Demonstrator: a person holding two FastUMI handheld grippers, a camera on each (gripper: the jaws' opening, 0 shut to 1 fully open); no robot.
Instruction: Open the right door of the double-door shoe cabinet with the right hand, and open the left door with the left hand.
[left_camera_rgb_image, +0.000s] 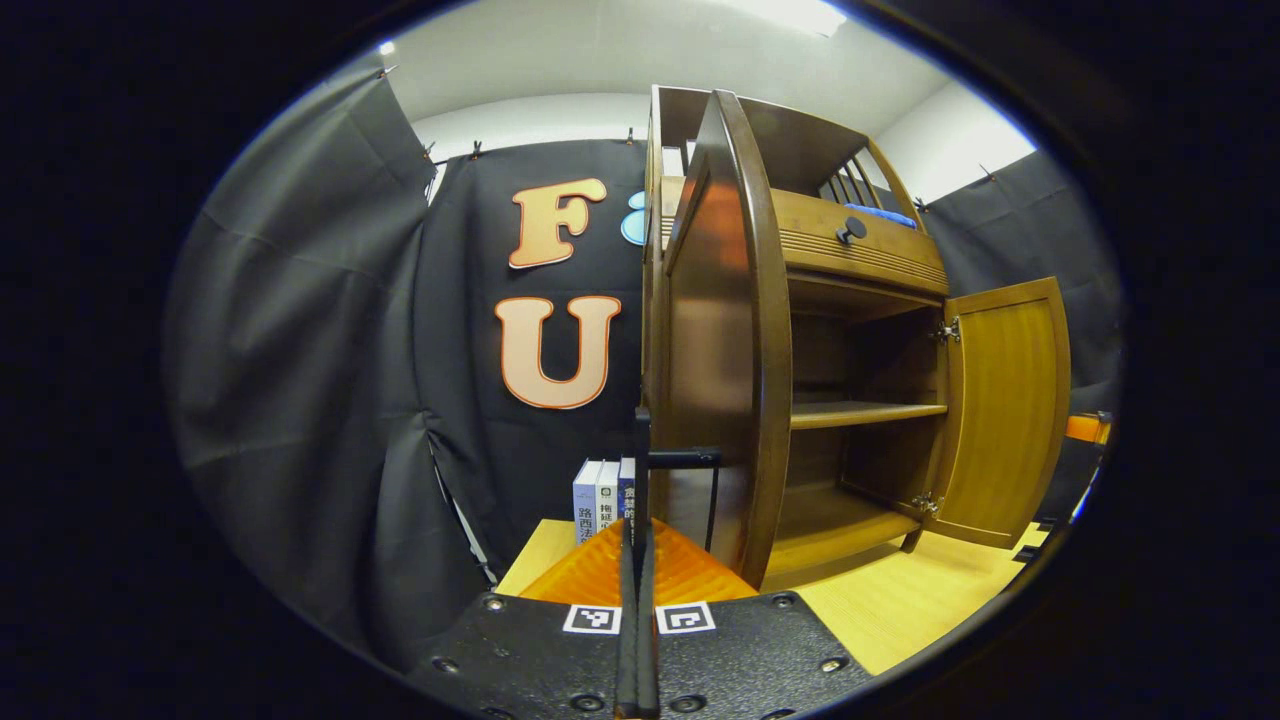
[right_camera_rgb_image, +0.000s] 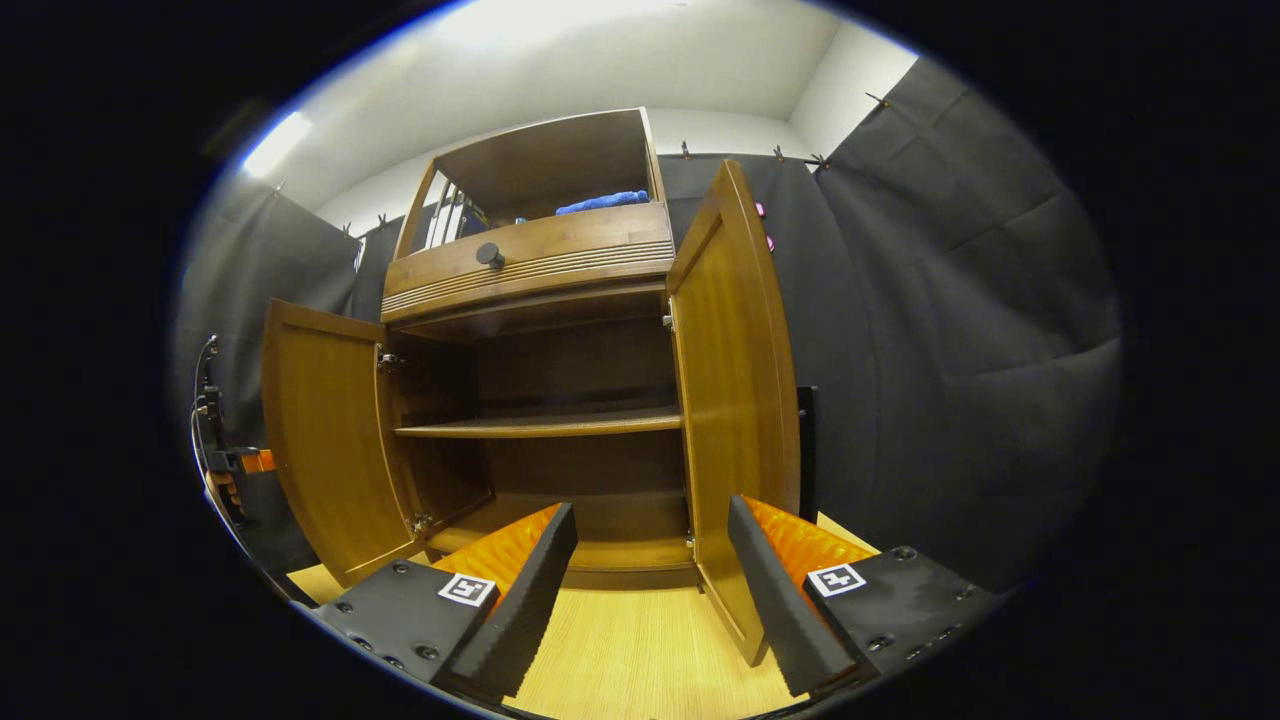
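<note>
Both cabinet doors stand open; task looks essentially done, judged from how they lie.

Left gripper view: left gripper (left_camera_rgb_image: 636, 560) at 6 o'clock, fingers pressed together. A thin dark bar, prob. the left door's handle (left_camera_rgb_image: 683, 459), sits just above the tips. Cannot tell if the tips pinch it or just rest by it. Left door (left_camera_rgb_image: 725, 340) fills centre, edge-on, swung well out, which fits a pull along the hinge arc. Right door (left_camera_rgb_image: 1005, 410) at 3 o'clock, open wide, inner face showing, hinges on its inner edge.

Right gripper view: right gripper (right_camera_rgb_image: 650, 590) at 6 o'clock, fingers spread, nothing between them but the light wood floor (right_camera_rgb_image: 640, 650). The door at 3 o'clock (right_camera_rgb_image: 735, 400) passes just by the nearer finger; contact not clear. Spread fingers near that door's lower edge suggest a release, as a judgement. The other door (right_camera_rgb_image: 320, 440) is at 9 o'clock.

Cabinet (right_camera_rgb_image: 540, 260): shelf (right_camera_rgb_image: 540, 425) bare, drawer knob (right_camera_rgb_image: 490, 255) at 11 o'clock, blue cloth (right_camera_rgb_image: 600, 202) on top level.

View differences: the left gripper view gives books (left_camera_rgb_image: 603, 495) standing beside the cabinet at 6 o'clock. The right gripper view gives the full interior head-on and both doors' inner faces, plus some cabled gear (right_camera_rgb_image: 215, 440) at 9 o'clock.
</note>
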